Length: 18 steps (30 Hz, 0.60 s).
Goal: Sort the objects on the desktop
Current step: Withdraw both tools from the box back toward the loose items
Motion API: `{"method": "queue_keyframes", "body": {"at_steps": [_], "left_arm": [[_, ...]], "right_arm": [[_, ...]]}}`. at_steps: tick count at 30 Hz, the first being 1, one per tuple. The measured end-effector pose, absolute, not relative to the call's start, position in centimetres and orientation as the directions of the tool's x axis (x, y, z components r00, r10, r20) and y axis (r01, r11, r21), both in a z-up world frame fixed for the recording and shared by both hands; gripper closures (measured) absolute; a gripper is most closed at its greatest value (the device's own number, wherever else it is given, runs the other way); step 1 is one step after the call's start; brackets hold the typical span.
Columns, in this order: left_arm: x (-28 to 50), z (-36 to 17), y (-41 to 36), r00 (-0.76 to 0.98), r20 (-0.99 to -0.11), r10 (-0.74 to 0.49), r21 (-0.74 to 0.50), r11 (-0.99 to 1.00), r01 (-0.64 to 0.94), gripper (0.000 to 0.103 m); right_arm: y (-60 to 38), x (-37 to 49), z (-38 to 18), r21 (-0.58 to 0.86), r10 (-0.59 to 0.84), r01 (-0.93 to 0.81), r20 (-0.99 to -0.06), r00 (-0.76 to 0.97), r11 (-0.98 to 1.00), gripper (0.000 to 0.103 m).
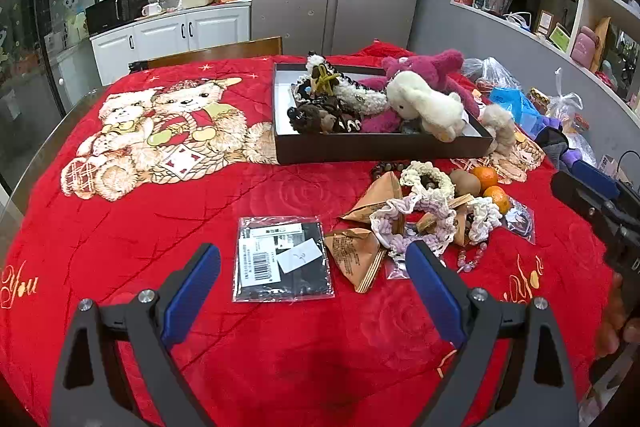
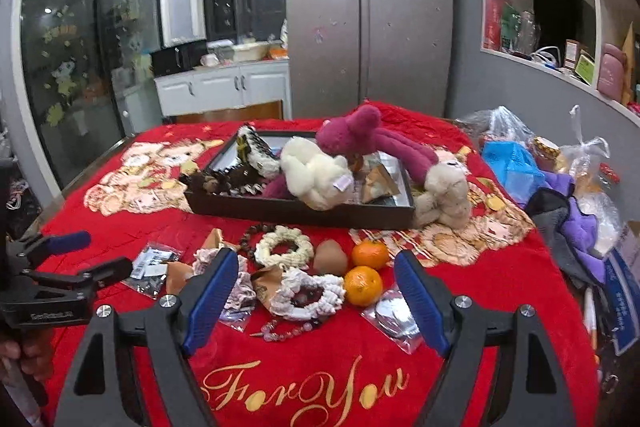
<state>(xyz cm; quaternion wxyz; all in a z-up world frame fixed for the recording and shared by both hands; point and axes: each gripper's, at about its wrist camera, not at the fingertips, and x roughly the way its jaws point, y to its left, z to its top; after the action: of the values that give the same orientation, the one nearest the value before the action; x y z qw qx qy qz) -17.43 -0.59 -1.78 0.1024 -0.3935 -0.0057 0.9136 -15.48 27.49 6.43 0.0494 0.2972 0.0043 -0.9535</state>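
1. Red desk [image 1: 160,227]; both my left fingers [image 1: 312,287] and right fingers [image 2: 316,299] gape, empty.
2. Packet [image 1: 282,259] lies between the left fingers' tips, scrunchie [image 2: 306,291] between the right's.
3. Lower squarely, then close.

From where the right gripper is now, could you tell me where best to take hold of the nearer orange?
Grip the nearer orange across its widest middle, coming from above and the near side. It is round, so any axis works, but the second orange sits close behind it and a white scrunchie touches its left. The right gripper is open.
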Motion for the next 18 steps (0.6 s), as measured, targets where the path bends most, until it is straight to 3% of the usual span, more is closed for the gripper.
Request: {"method": "queue_keyframes", "body": {"at_steps": [4,11,18], "left_arm": [[-18.0,-2.6,0.2,-0.668,-0.724,0.172,-0.056,-0.98,-0.191,0.008],[-19.7,-4.7,1.2,-0.625,-0.758,0.187,-0.068,-0.975,-0.21,0.008],[-20.8,-6.0,1.8,-0.602,-0.779,0.177,-0.053,-0.975,-0.218,0.008]], "right_arm": [[27.2,-15.6,5.4,0.003,-0.094,0.109,-0.534,-0.841,-0.994,0.021],[27.2,-17.8,2.4,0.089,-0.161,0.136,-0.639,-0.752,-0.987,0.021],[27.9,-19.3,0.1,0.188,-0.221,0.124,-0.688,-0.691,-0.974,0.021]]}}
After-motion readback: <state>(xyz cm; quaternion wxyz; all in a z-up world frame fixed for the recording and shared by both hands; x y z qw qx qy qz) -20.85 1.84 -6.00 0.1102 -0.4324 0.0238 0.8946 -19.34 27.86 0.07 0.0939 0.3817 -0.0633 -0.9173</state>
